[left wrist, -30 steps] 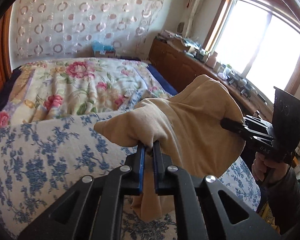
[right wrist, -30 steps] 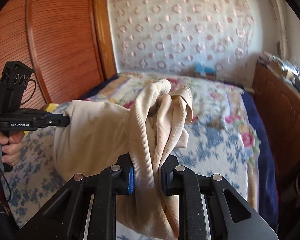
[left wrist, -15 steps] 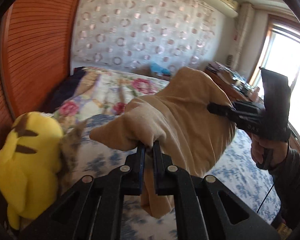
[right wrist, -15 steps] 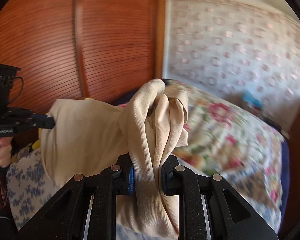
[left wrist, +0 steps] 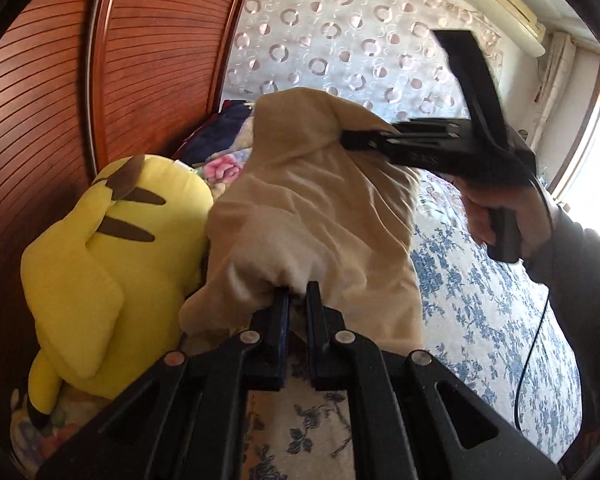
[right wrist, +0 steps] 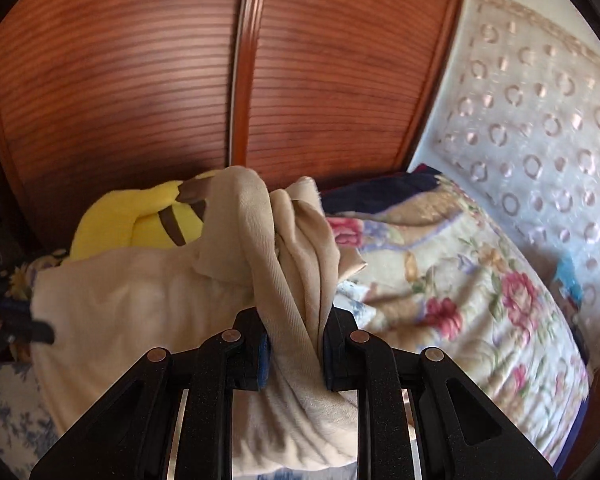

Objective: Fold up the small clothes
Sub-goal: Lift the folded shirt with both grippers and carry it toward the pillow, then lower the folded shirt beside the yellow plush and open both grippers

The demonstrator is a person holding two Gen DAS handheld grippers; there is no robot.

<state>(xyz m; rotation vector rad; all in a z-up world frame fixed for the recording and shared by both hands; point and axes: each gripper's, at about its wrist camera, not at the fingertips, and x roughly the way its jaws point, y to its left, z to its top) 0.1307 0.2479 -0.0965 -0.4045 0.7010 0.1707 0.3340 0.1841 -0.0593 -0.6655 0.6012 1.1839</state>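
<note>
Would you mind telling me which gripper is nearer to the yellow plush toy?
Left. The left gripper holds the beige garment right beside the yellow plush toy; the right gripper grips it farther away.

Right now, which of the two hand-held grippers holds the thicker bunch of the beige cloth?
The right hand-held gripper: a thick twisted bunch of beige cloth fills it. The left hand-held gripper pinches only a thin edge.

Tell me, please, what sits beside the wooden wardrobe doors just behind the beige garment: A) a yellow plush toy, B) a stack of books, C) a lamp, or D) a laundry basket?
A: the yellow plush toy with brown stripes lies behind the beige garment, against the wooden doors.
</note>
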